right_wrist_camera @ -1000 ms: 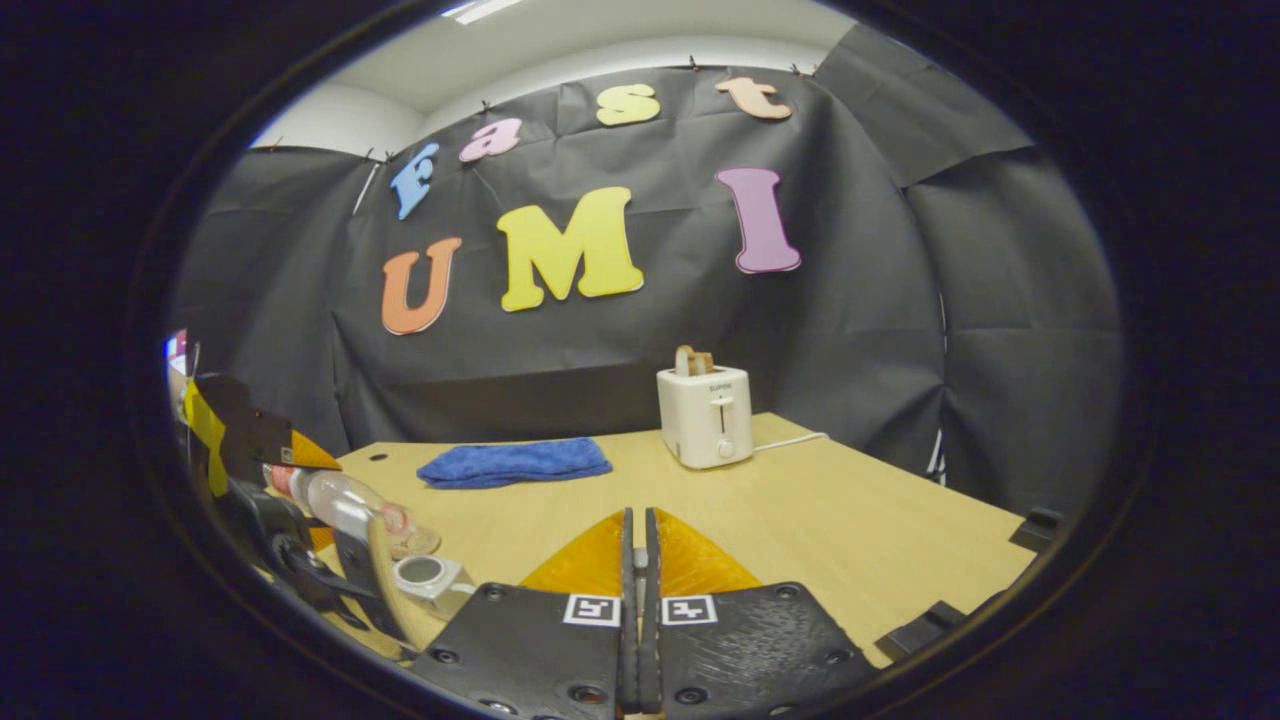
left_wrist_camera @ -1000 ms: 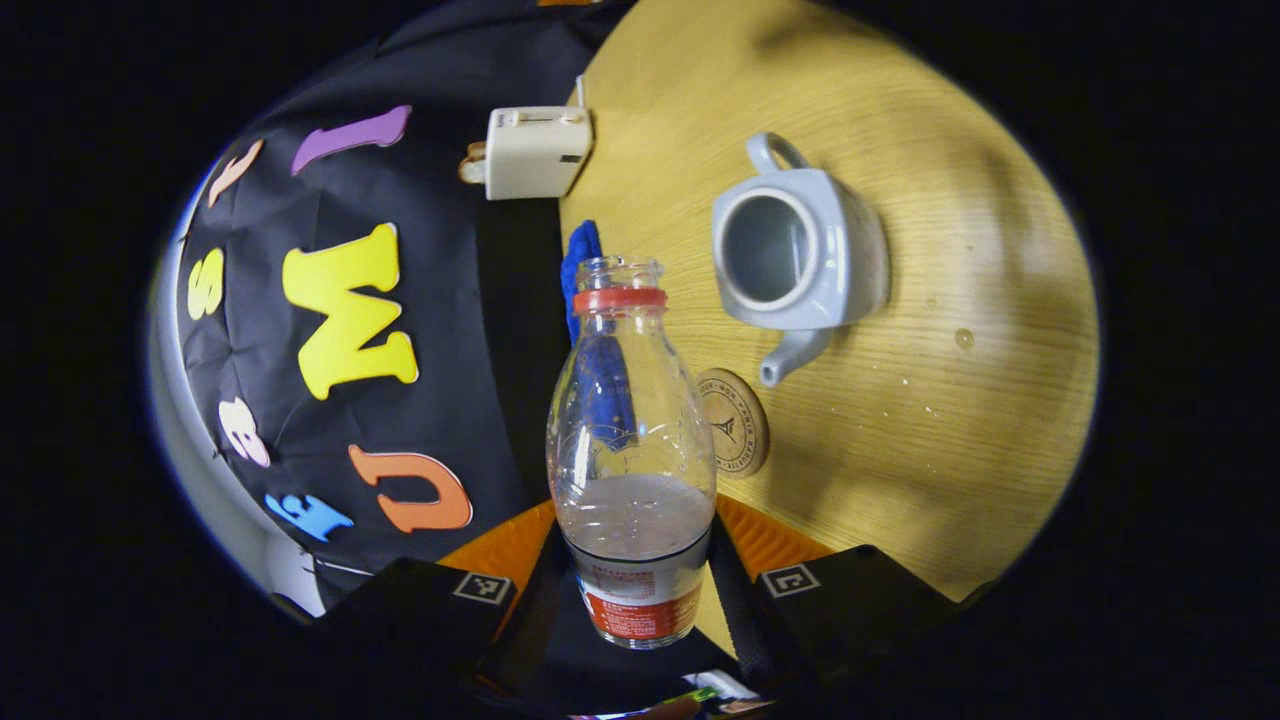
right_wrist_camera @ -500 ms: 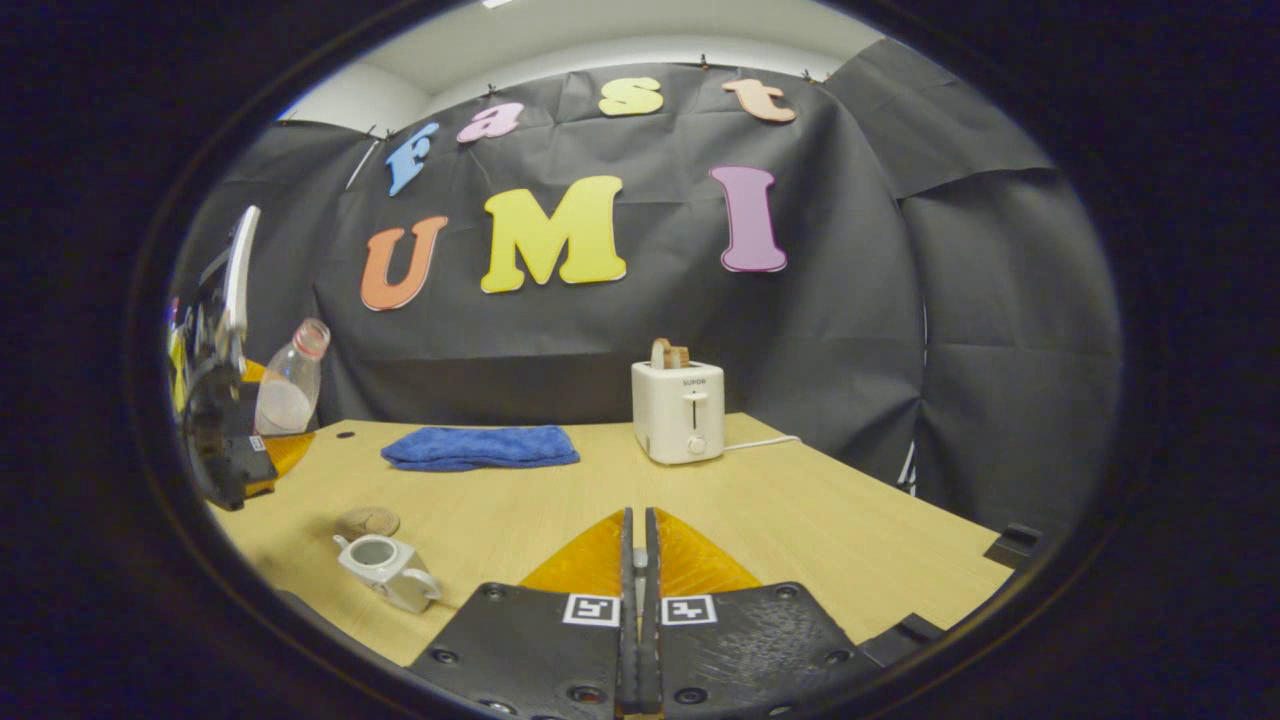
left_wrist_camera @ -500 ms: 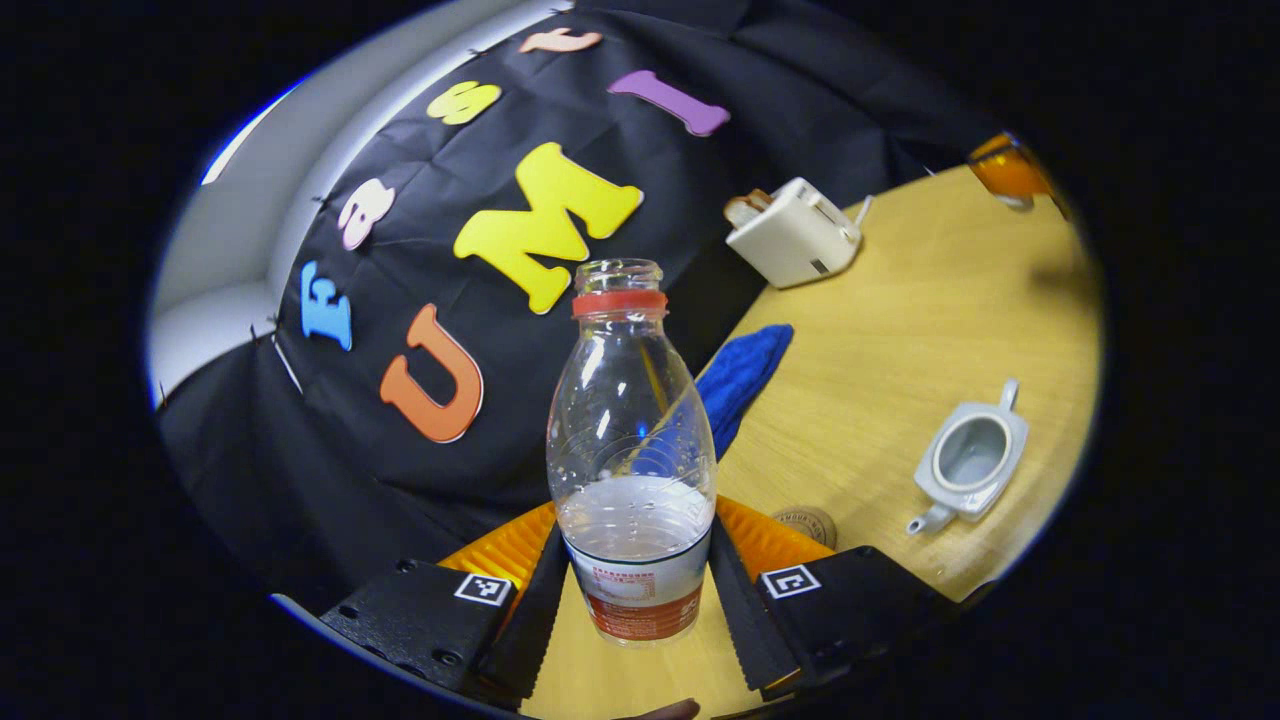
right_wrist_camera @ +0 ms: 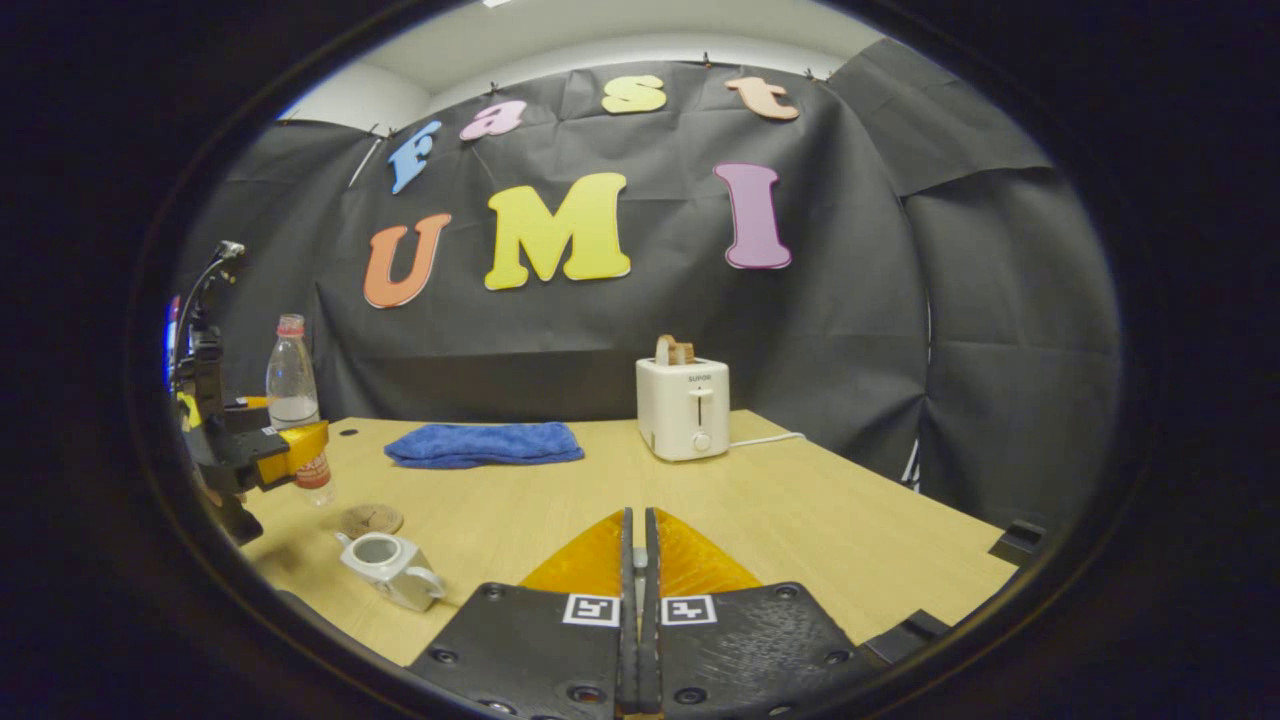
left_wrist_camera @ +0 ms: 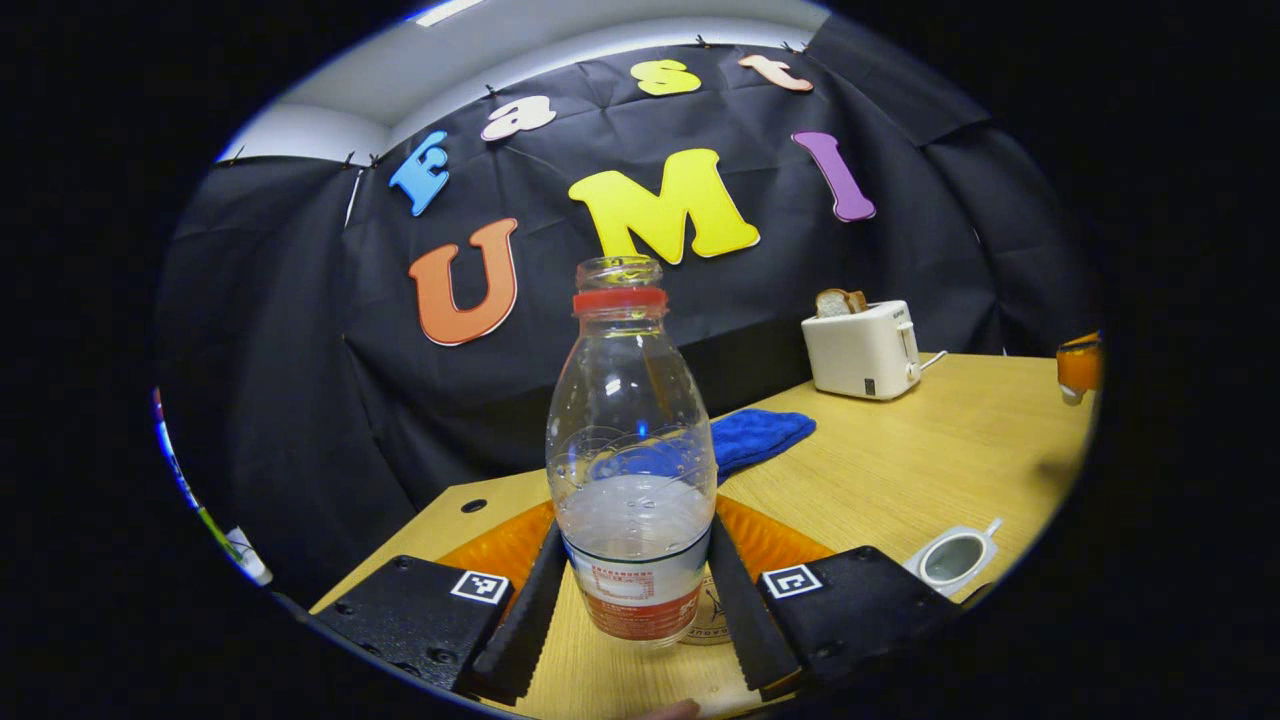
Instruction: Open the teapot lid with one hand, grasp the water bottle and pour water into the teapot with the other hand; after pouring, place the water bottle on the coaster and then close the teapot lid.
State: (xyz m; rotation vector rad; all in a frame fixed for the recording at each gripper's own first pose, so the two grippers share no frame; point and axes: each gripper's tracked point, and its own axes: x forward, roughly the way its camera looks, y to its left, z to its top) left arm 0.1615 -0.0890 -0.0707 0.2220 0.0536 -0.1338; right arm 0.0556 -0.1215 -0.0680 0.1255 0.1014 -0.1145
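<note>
Your left gripper (left_wrist_camera: 632, 610) clamps the water bottle (left_wrist_camera: 630, 450) low on its label, both fingers pressed to its sides. The bottle stands upright, uncapped, partly full, so nothing spills as you carry it. It hangs over the bench (left_wrist_camera: 900, 450) near its left edge, with the coaster (left_wrist_camera: 707, 625) just behind its base in the left gripper view; judging by that, you are lining up to set it down. The teapot (right_wrist_camera: 385, 568) sits open near the front left corner, beside the coaster, awaiting its lid. Your right gripper (right_wrist_camera: 637, 570) is pinched nearly closed; whether it grips the lid, I cannot tell.
</note>
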